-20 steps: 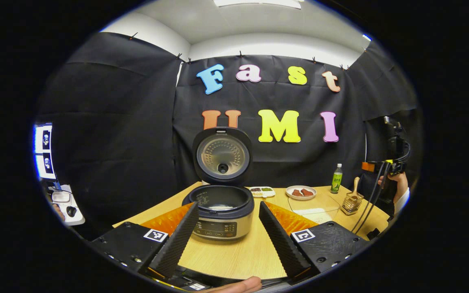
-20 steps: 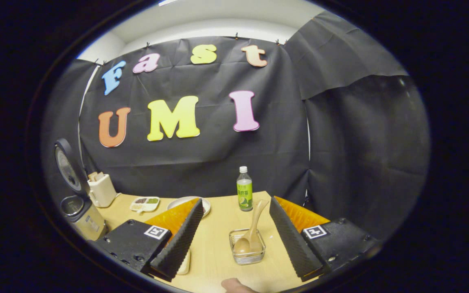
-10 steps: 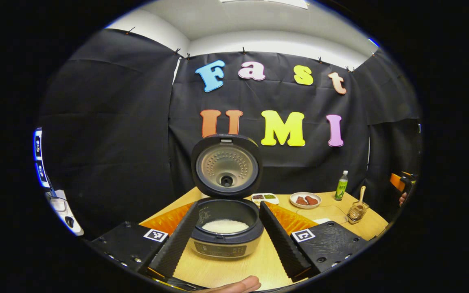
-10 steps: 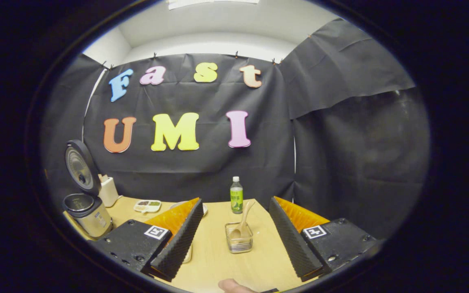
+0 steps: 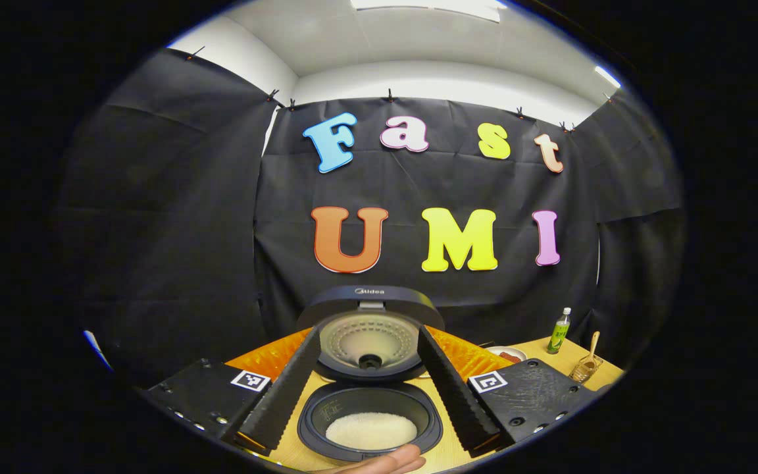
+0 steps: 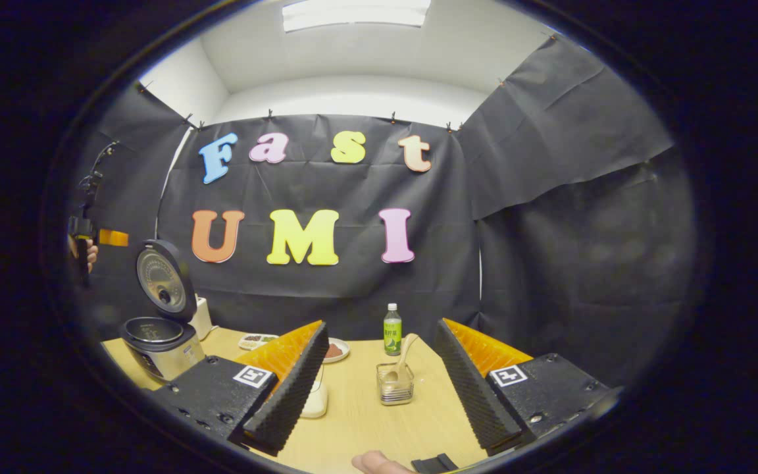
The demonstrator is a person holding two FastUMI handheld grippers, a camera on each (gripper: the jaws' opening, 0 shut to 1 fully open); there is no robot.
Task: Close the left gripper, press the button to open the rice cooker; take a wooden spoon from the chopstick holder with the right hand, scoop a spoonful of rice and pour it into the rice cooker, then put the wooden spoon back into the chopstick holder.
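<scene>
Spoon position decides our next move: the wooden spoon (image 6: pixel 403 359) stands in the chopstick holder (image 6: pixel 395 384) straight ahead of our right gripper (image 6: pixel 379 388), centred between its spread, empty fingers, bowl down and handle leaning up and to the right, toward the green bottle (image 6: pixel 391 330) behind it. We judge the right gripper much the nearer; from our left gripper (image 5: pixel 366 388) the holder sits far off by the table's (image 6: pixel 366 428) right edge. Our left jaws are also spread wide and hold nothing, poised over the rice cooker (image 5: pixel 369 421), whose lid (image 5: pixel 370 332) already stands up, white rice showing in the pot.
</scene>
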